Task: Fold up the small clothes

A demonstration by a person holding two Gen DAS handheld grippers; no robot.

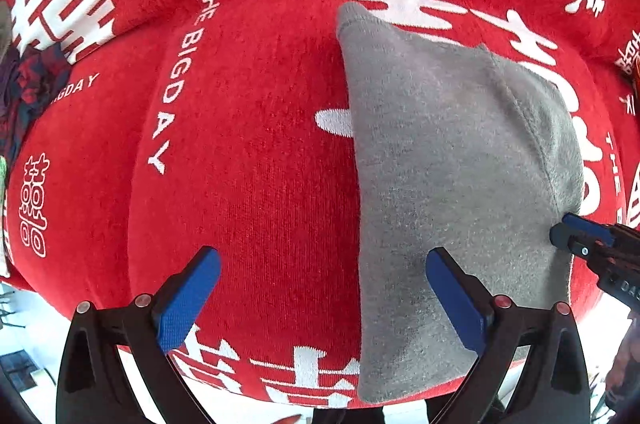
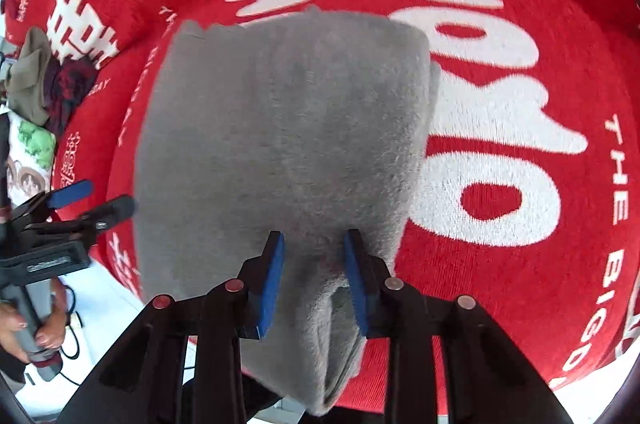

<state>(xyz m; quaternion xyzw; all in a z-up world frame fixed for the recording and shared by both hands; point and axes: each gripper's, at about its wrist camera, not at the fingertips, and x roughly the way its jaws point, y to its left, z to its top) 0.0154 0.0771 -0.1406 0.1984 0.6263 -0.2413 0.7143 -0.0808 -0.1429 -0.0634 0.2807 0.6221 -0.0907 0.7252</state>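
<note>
Lying folded on a red plush blanket with white lettering (image 1: 248,143): a small grey fleece garment (image 1: 440,163). Left gripper (image 1: 322,300), jaws spread wide, poised over the garment's left edge without touching. Right gripper (image 2: 314,280), jaws pinching a bunched fold at the garment's near edge. At far left, a heap of dark and patterned clothes (image 2: 44,83).

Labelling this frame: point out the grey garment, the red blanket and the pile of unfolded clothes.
grey garment (image 2: 280,127): right wrist view, middle of its folded top face.
red blanket (image 1: 256,151): left wrist view, bare red pile.
pile of unfolded clothes (image 2: 48,79): right wrist view, dark patterned piece.
</note>
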